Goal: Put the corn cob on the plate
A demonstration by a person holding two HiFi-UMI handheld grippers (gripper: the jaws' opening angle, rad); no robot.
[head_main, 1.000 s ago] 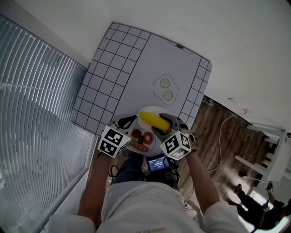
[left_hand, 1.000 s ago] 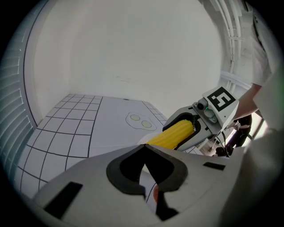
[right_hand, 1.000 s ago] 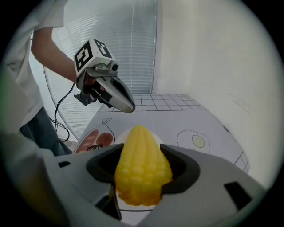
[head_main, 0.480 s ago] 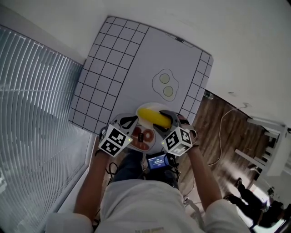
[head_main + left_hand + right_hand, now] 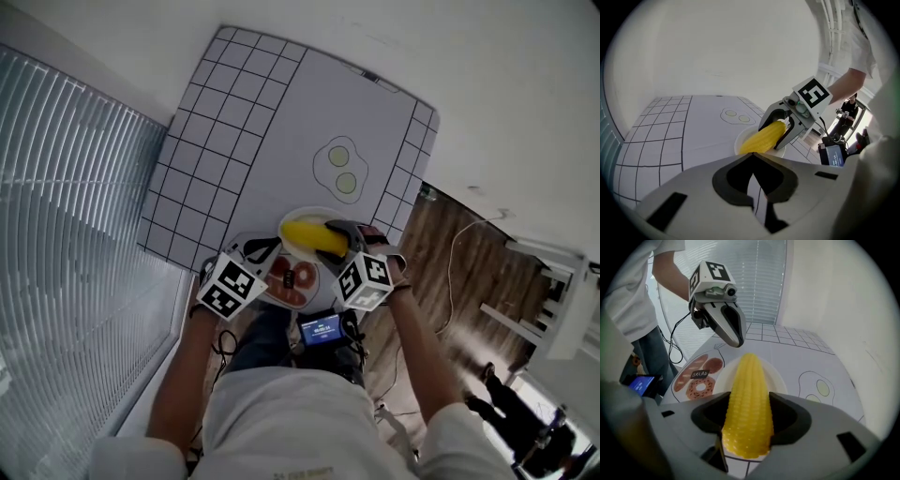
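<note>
Corn [image 5: 747,404] is clamped in right gripper [image 5: 748,401] | has been lowered, plate [image 5: 778,378] just beneath | left gripper [image 5: 752,155] is pressed together, empty | release likely next

Viewed from overhead, the right gripper [image 5: 336,240] holds a corn cob [image 5: 307,234] over a white plate [image 5: 309,211] at the near edge of a gridded mat [image 5: 281,122]. The left gripper [image 5: 265,249] hovers just beside a printed bread picture [image 5: 289,279].
</note>
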